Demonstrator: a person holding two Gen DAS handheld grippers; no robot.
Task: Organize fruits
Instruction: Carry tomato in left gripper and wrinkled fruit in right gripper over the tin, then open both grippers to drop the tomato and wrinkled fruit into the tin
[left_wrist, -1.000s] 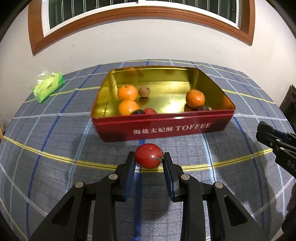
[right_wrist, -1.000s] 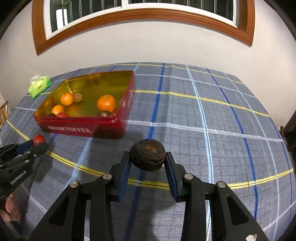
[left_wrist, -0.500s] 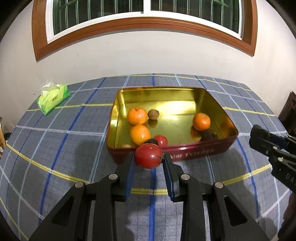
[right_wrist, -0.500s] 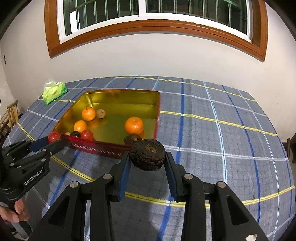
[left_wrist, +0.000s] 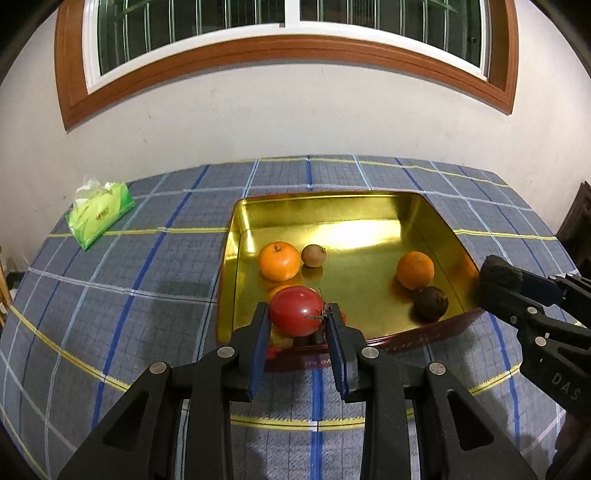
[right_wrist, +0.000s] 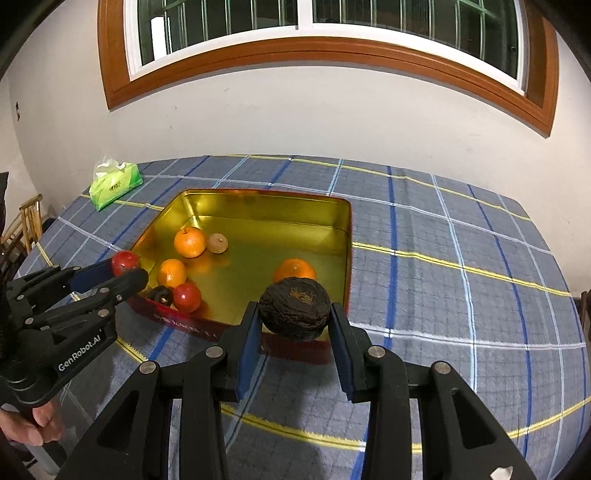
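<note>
My left gripper (left_wrist: 297, 321) is shut on a red tomato (left_wrist: 295, 311), held above the near wall of the red tin with a gold inside (left_wrist: 332, 212). In the right wrist view that same left gripper (right_wrist: 125, 267) and tomato (right_wrist: 125, 261) hang over the tin's left corner (right_wrist: 258, 206). A dark wrinkled fruit (right_wrist: 294, 308) sits clamped in my right gripper (right_wrist: 293, 317), above the tin's near right edge; the left wrist view shows it (left_wrist: 498, 275) at the right. Inside the tin lie oranges (left_wrist: 279, 260), a small brown fruit (left_wrist: 313, 255), another dark fruit (left_wrist: 431, 302) and a red tomato (right_wrist: 187, 297).
A green tissue pack (left_wrist: 99, 214) lies at the table's far left on the blue checked cloth (right_wrist: 443, 258). A wall with a wood-framed window (left_wrist: 288, 48) runs behind the table. A person's hand (right_wrist: 35, 424) grips the left tool. Wooden chair parts (right_wrist: 22, 221) stand at far left.
Both grippers have moved forward and up toward the tin with their fruits still held. The tin, a second ago well ahead, now lies right under the fingertips.
</note>
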